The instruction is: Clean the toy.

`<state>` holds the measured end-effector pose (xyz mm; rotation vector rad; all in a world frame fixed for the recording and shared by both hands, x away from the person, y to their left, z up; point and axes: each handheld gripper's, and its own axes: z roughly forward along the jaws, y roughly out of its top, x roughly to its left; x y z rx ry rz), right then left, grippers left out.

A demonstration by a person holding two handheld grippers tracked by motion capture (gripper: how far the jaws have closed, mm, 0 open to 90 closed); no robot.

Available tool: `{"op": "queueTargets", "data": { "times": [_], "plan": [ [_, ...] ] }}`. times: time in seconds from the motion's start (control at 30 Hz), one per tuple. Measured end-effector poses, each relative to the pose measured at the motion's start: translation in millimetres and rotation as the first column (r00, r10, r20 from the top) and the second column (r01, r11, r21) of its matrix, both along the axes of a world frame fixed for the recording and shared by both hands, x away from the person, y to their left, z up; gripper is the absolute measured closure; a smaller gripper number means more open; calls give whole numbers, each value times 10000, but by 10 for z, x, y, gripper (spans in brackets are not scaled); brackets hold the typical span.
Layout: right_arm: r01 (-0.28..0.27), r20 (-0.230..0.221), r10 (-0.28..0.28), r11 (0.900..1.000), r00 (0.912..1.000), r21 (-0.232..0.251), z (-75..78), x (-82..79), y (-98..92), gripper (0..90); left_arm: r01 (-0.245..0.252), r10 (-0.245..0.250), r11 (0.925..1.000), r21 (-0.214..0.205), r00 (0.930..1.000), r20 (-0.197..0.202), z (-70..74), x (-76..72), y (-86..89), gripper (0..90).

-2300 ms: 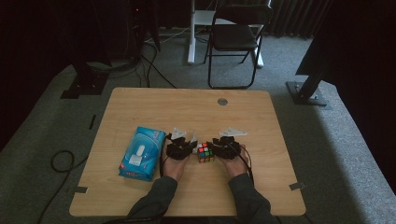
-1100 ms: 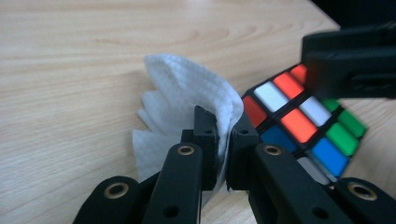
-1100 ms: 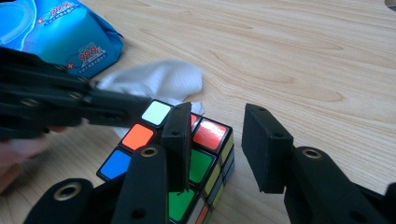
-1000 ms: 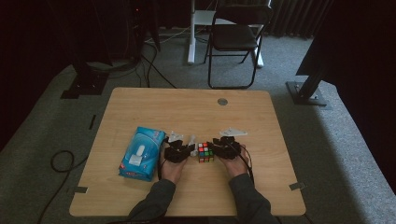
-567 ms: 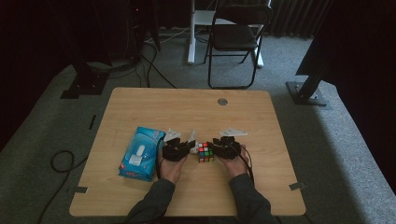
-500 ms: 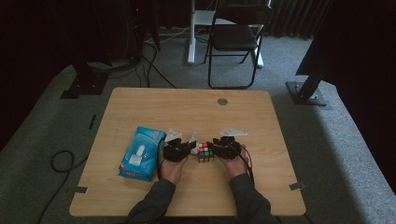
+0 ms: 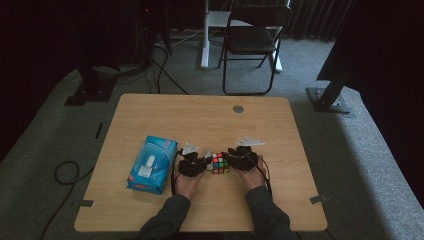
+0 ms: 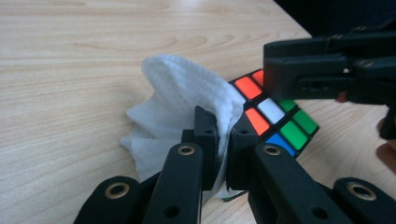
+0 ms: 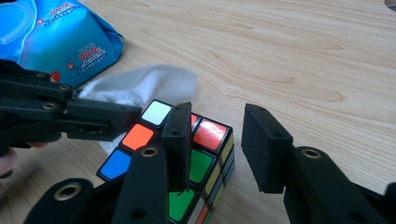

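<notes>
High view: light wood table (image 7: 165, 112) w/ rounded corners on grey carpet, black folding chair (image 7: 252, 40) behind, dark room. Blue soft pack of wet wipes (image 7: 151, 164) lies flat at table left, lid closed. Left gripper (image 8: 223, 140) clamped on white wet wipe (image 8: 180, 100), touching multicolour puzzle cube (image 7: 219, 163) at table centre-front. Right gripper (image 9: 215, 140) jaws apart, one jaw over the cube, other beside it, not pressing.

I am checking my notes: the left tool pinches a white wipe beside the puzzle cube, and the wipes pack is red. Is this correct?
Not quite: the wipes pack is blue, as the high view shows. The left tool does pinch the white wipe beside the puzzle cube.
</notes>
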<state>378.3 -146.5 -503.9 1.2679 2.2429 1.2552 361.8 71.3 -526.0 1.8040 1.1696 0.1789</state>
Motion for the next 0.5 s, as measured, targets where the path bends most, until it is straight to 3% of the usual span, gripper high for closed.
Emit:
{"op": "queueTargets", "data": {
  "times": [0.33,0.5],
  "plan": [
    [-12,-11,12,10000,10000,16,0,1,-1,631,-11,27,9993,361,9990,-450,-204,48,-23,859],
    [-9,8,9,10000,10000,-5,0,-1,0,631,76,-53,9986,522,9990,-435,-192,55,-26,858]
  ]
}}
